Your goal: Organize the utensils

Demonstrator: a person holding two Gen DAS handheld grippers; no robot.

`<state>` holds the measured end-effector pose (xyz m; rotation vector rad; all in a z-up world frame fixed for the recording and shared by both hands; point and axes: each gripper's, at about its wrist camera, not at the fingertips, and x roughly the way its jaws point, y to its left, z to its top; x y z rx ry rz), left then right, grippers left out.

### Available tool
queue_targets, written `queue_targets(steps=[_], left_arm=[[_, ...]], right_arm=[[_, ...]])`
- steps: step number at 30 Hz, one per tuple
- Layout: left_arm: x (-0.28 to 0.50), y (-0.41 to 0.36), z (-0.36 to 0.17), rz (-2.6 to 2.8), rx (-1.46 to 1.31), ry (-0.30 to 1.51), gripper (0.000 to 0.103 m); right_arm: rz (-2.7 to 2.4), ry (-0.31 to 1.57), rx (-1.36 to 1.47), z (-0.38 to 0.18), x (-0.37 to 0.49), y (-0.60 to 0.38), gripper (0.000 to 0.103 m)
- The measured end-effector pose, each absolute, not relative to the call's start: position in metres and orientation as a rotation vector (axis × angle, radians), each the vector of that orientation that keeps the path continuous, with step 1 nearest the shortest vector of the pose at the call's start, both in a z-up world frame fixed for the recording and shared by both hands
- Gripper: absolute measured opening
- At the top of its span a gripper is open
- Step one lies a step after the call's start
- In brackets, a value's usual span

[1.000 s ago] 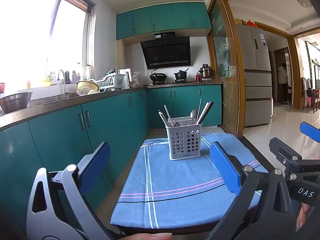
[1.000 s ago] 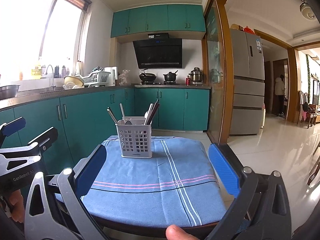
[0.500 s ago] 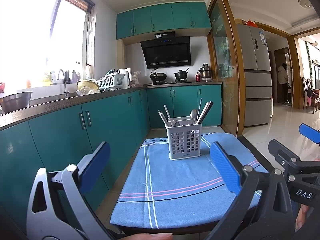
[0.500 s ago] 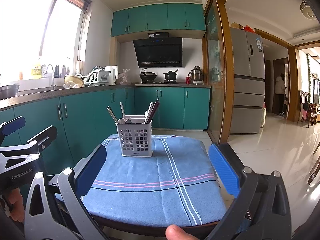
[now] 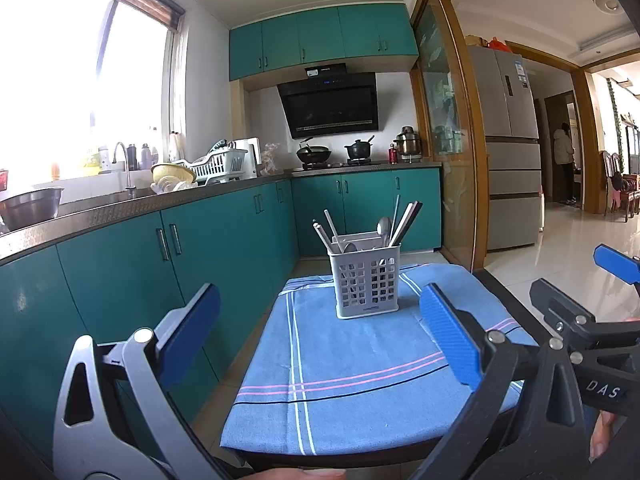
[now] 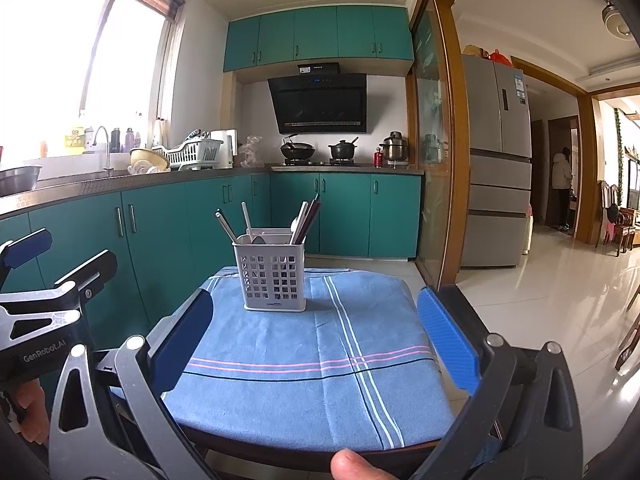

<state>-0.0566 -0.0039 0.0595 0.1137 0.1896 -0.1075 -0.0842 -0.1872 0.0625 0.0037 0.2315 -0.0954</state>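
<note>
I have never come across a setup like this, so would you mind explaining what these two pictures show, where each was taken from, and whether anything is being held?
There is no robot here. A person holds a two-finger gripper in each hand, and each gripper carries a wide-angle camera looking forward along its blue-padded fingers.

One picture comes from the left gripper, the other from the right gripper. Each view also catches the other gripper at its edge. Both are open and hold nothing; a fingertip of the person shows at the bottom of the right view.

Ahead is a small table covered by a blue striped cloth. On it stands a white perforated utensil holder with chopsticks and spoons standing inside. Nothing else lies on the cloth. Behind are teal kitchen cabinets.
</note>
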Motion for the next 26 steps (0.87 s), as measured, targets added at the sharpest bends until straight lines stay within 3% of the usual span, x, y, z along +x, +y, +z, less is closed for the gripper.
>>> queue_targets(steps=[26], left_arm=[[-0.033, -0.011, 0.043, -0.128, 0.096, 0.276, 0.099]], right_arm=[[-0.070, 0.291, 0.022, 0.051, -0.066, -0.199, 0.100]])
